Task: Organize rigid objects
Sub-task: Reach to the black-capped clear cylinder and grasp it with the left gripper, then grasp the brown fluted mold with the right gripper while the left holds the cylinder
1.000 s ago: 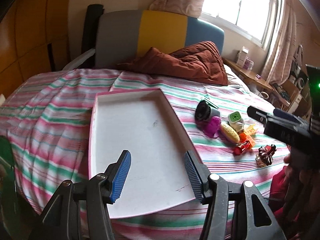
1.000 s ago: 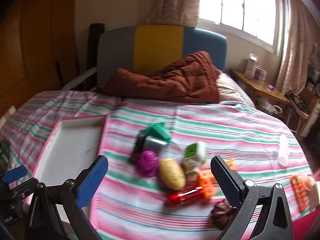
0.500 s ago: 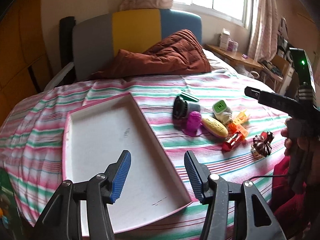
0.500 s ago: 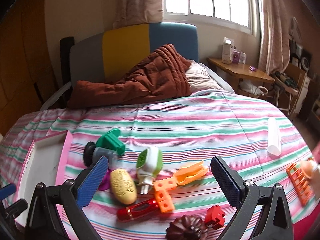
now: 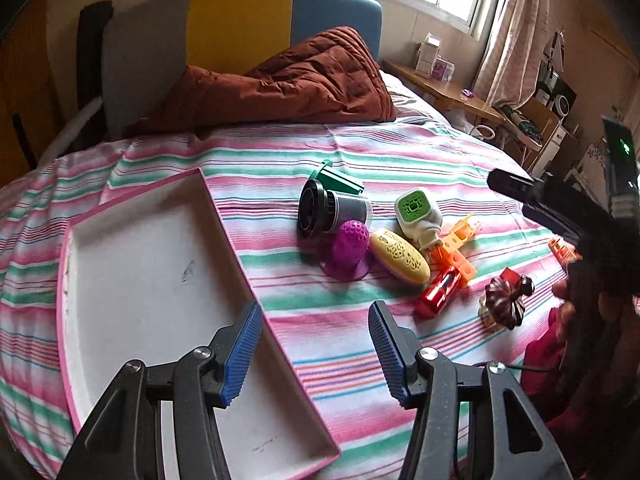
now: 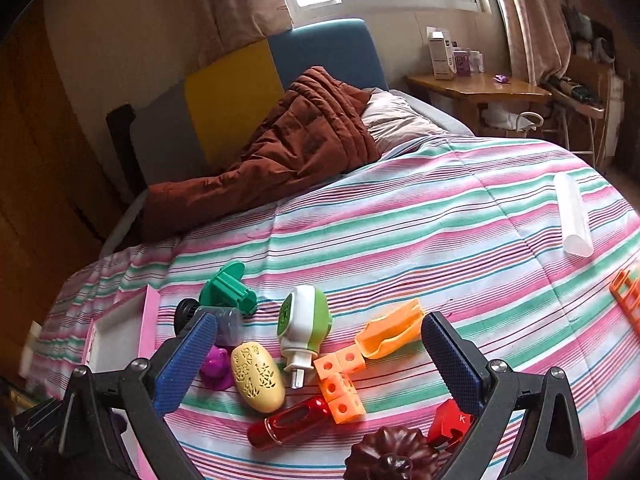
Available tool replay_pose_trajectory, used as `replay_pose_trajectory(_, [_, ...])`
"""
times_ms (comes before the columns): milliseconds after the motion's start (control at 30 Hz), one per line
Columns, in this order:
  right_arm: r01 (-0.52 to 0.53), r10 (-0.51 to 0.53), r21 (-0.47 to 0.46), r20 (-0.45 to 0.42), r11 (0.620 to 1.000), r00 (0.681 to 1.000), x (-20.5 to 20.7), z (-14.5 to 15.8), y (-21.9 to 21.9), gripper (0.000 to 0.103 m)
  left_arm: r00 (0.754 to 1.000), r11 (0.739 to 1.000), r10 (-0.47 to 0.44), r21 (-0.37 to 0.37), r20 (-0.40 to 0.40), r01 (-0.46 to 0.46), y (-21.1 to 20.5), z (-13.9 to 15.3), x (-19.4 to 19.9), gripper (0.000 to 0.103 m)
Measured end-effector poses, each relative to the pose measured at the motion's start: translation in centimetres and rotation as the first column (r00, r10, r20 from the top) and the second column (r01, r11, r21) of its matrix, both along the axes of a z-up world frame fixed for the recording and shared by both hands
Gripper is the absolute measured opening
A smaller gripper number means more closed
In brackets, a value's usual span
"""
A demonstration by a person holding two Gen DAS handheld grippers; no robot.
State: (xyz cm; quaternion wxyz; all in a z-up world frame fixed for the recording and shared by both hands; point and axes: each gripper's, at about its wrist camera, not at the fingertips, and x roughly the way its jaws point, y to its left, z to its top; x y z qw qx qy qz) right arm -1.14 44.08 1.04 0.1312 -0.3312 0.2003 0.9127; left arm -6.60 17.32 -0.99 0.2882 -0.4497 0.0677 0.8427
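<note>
A white tray with a pink rim (image 5: 224, 216) lies on the striped bed at left; it also shows in the right wrist view (image 6: 148, 320). To its right lies a cluster: a grey-black cylinder (image 5: 328, 212), a green piece (image 5: 340, 182), a purple cone (image 5: 350, 246), a yellow oval (image 5: 398, 256), a white-green plug-in device (image 6: 304, 320), orange blocks (image 6: 340, 384), a red tube (image 6: 290, 420) and a brown ridged piece (image 5: 504, 304). My left gripper (image 5: 316, 352) is open over the tray's right rim. My right gripper (image 6: 320, 360) is open above the cluster.
A brown quilt (image 5: 288, 84) lies at the headboard. A white tube (image 6: 574, 216) and an orange grid piece (image 6: 628, 296) lie at the bed's right. A wooden bedside table (image 6: 476, 84) stands beyond. My right gripper's body (image 5: 560, 208) shows at right in the left wrist view.
Both grippers have swung right and come closer to the toy cluster. The tray has slid leftwards in both views. Both stay open.
</note>
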Motion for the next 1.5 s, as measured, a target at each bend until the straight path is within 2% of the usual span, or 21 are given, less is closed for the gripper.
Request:
replay_pose_trajectory(200, [0.022,-0.022,-0.040,0.004,0.999,1.000,0.1,-0.1,0.8,0.103,0.997,0.999,-0.020,-0.025,0.077,0.022,2.2,-1.2,-2.3,0.056])
replay_pose_trajectory(500, [0.030,-0.030,-0.108,0.001,0.994,1.000,0.2,-0.3,1.6,0.103,0.994,0.997,-0.013,-0.075,0.108,0.021,5.4,-2.3,-5.4,0.057])
replay_pose_trajectory(533, [0.026,-0.026,-0.106,0.002,0.994,1.000,0.2,-0.3,1.6,0.103,0.995,0.997,-0.010,-0.074,0.103,0.017,5.8,-2.1,-5.8,0.059])
replay_pose_trajectory(600, [0.018,-0.018,-0.097,0.003,0.995,1.000,0.1,-0.3,1.3,0.103,0.997,0.997,-0.017,-0.069,0.074,0.022,6.9,-1.8,-6.5,0.076])
replay_pose_trajectory(667, [0.016,-0.015,-0.091,0.003,0.996,1.000,0.1,-0.2,1.2,0.103,0.996,0.994,-0.034,-0.103,0.081,0.042,8.5,-2.0,-7.4,0.081])
replay_pose_trajectory(1000, [0.036,-0.037,-0.131,-0.005,0.991,0.999,0.4,-0.4,2.1,0.103,0.992,0.978,0.000,-0.205,0.127,0.026,12.6,-5.1,-10.8,0.083])
replay_pose_trajectory(1033, [0.039,-0.040,-0.132,-0.005,0.991,0.999,0.4,-0.4,2.1,0.103,0.992,0.976,0.006,-0.217,0.128,0.022,12.7,-5.4,-11.0,0.082])
replay_pose_trajectory(1067, [0.042,-0.043,-0.131,-0.004,0.990,0.999,0.4,-0.4,2.2,0.103,0.991,0.975,0.009,-0.222,0.134,0.021,12.8,-5.8,-11.3,0.073])
replay_pose_trajectory(1100, [0.044,-0.044,-0.129,-0.003,0.991,0.999,0.3,-0.4,2.3,0.103,0.989,0.978,0.010,-0.207,0.147,0.021,12.6,-6.0,-11.3,0.066])
replay_pose_trajectory(1233, [0.055,-0.056,-0.118,-0.002,0.991,0.998,0.3,-0.4,2.3,0.103,0.989,0.994,0.004,-0.112,0.150,0.013,11.2,-5.2,-10.8,0.066])
replay_pose_trajectory(1300, [0.061,-0.062,-0.118,-0.003,0.991,0.998,0.4,-0.4,2.4,0.103,0.994,0.996,0.001,-0.085,0.108,0.008,10.4,-4.2,-10.1,0.066])
replay_pose_trajectory(1500, [0.057,-0.055,-0.136,0.017,0.989,0.998,0.2,-0.7,2.7,0.103,0.999,1.000,0.000,-0.015,0.048,0.001,7.2,-1.6,-7.9,0.066])
